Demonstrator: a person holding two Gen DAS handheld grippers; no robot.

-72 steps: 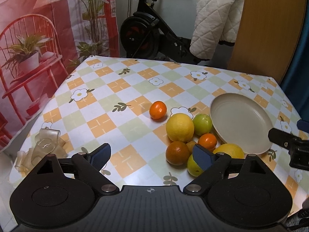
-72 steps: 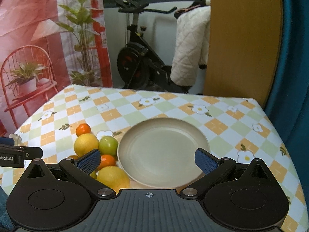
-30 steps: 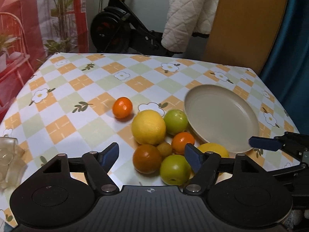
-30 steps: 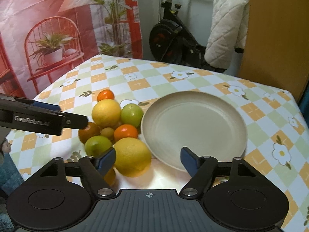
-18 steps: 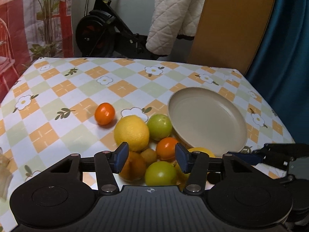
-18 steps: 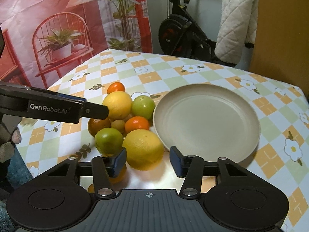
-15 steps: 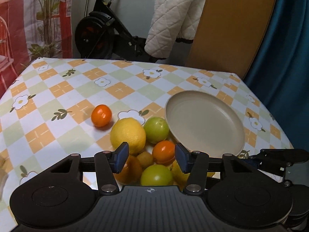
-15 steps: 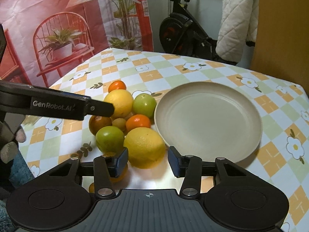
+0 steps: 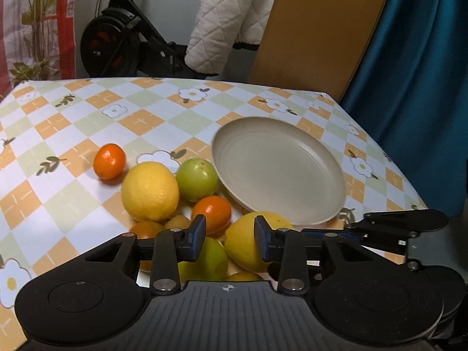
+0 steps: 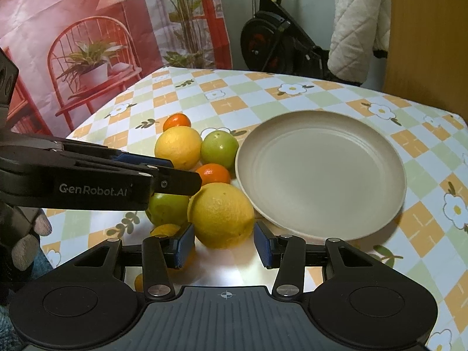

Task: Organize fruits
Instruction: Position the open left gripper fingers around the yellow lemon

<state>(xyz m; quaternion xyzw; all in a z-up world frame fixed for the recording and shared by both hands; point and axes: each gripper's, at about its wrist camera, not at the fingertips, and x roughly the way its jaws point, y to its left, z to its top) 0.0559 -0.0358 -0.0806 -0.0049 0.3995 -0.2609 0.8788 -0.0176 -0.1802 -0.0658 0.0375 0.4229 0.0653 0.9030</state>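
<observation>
The fruit pile sat by the plate near the table's front edge. Right gripper flanked the nearest lemon, contact unclear; left gripper was closing over the pile, gripping nothing.

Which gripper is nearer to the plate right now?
Right. The right gripper sits at the plate's near rim, around the big yellow fruit. The left gripper is over the fruit pile, farther off.

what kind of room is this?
Probably a lived-in home room, not a lab: an exercise bike draped with a quilted blanket, a table under a floral checked cloth, a teal curtain.
</observation>
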